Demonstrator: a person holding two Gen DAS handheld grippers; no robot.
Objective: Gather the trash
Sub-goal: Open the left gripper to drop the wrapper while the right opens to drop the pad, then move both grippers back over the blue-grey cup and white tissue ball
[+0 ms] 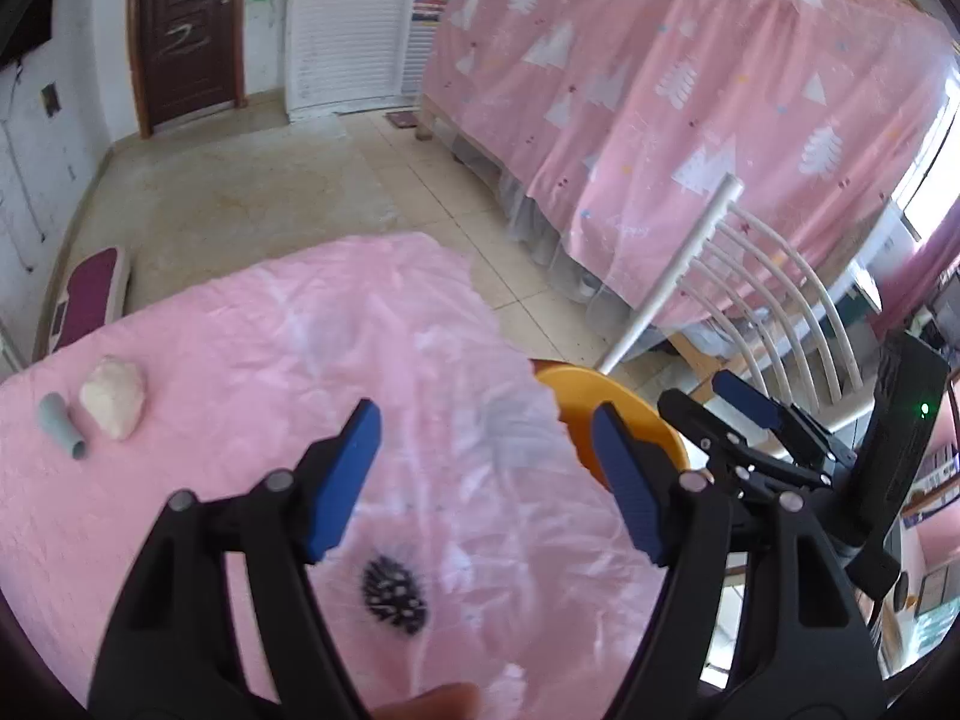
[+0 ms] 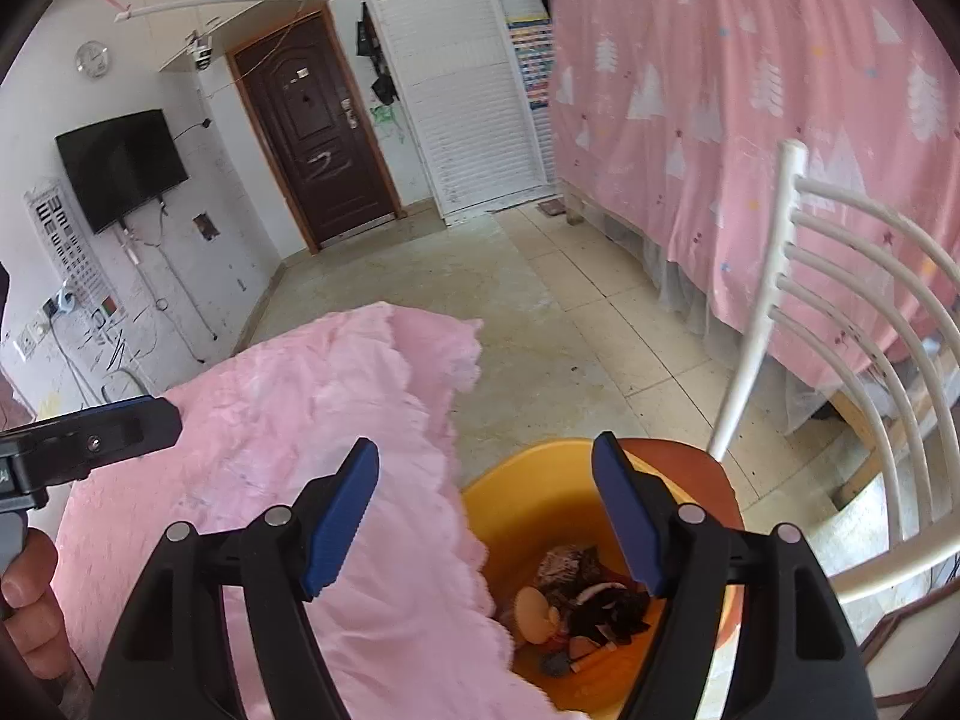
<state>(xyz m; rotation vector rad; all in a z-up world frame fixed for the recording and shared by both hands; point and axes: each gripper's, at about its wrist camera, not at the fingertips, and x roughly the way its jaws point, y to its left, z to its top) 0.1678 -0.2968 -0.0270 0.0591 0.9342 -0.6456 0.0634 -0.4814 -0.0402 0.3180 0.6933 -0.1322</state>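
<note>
A table under a pink cloth (image 1: 240,360) carries a crumpled white paper wad (image 1: 114,399), a small grey tube (image 1: 60,423) and a black spiky scrap (image 1: 393,594). My left gripper (image 1: 486,480) is open and empty above the cloth, just beyond the black scrap. An orange bin (image 2: 540,498) stands on a chair seat past the table's right edge and holds several bits of trash (image 2: 585,600). My right gripper (image 2: 483,510) is open and empty above the bin's rim. It also shows in the left wrist view (image 1: 708,414).
A white chair back (image 2: 840,330) rises right of the bin. A bed draped in a pink sheet (image 2: 750,120) fills the right side. Tiled floor (image 2: 510,300) lies beyond the table, with a dark door (image 2: 318,132) and a wall TV (image 2: 120,165) at the far end.
</note>
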